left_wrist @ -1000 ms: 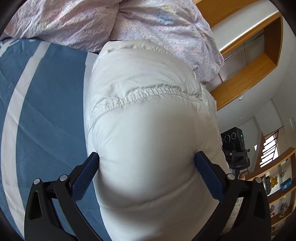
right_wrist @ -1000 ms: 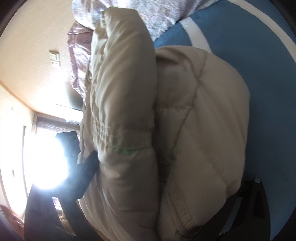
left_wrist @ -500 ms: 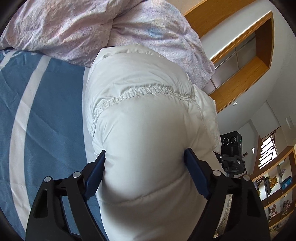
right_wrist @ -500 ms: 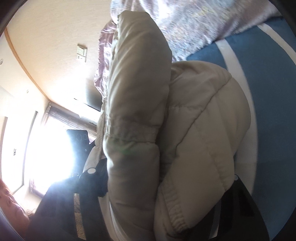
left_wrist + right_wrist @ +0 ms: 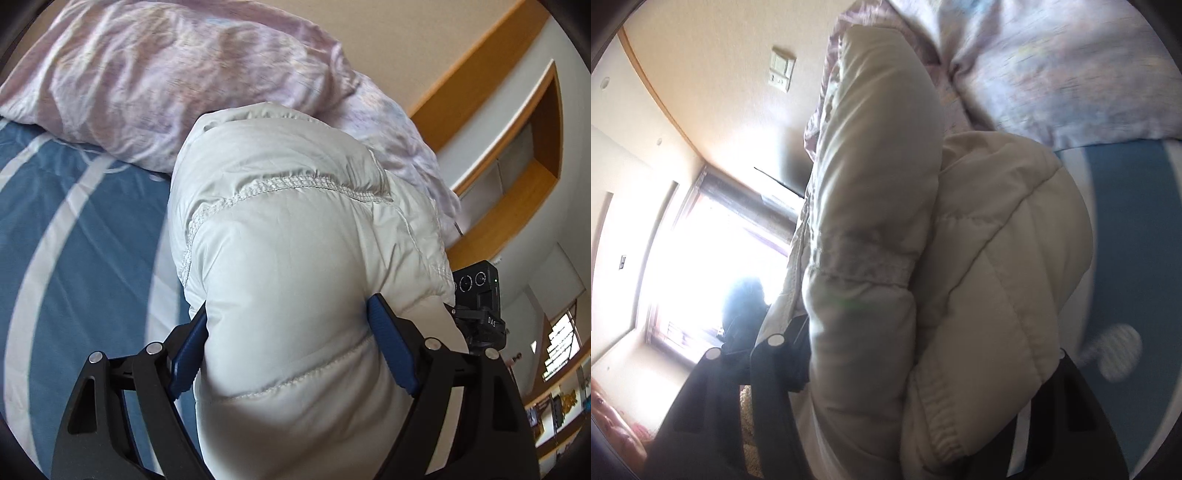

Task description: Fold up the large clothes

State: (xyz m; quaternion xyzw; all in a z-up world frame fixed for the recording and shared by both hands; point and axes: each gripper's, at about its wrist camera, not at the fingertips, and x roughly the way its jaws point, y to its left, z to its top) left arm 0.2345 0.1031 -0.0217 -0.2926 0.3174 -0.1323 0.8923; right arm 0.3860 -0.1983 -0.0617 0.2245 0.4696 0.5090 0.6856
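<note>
A pale grey puffy quilted jacket (image 5: 295, 266) fills the middle of the left wrist view, bunched into a thick roll. My left gripper (image 5: 291, 354) is shut on it, blue pads pressed into both sides of the padding. In the right wrist view the same jacket (image 5: 916, 280) looks cream, doubled over, with an elastic hem at the bottom. My right gripper (image 5: 923, 373) is shut on that thick fold; its fingers are mostly hidden by fabric. The jacket is held above the blue bedsheet (image 5: 70, 251).
A crumpled pink-lilac duvet (image 5: 155, 85) lies at the head of the bed, just behind the jacket. A black camera on a stand (image 5: 480, 295) is at the right. Wooden wall shelving (image 5: 532, 155) lies beyond. A bright window (image 5: 713, 266) glares in the right wrist view.
Both grippers have risen with the jacket and tilted up toward the duvet and wall. The left jaws have squeezed closer into the padding. More wall shows now.
</note>
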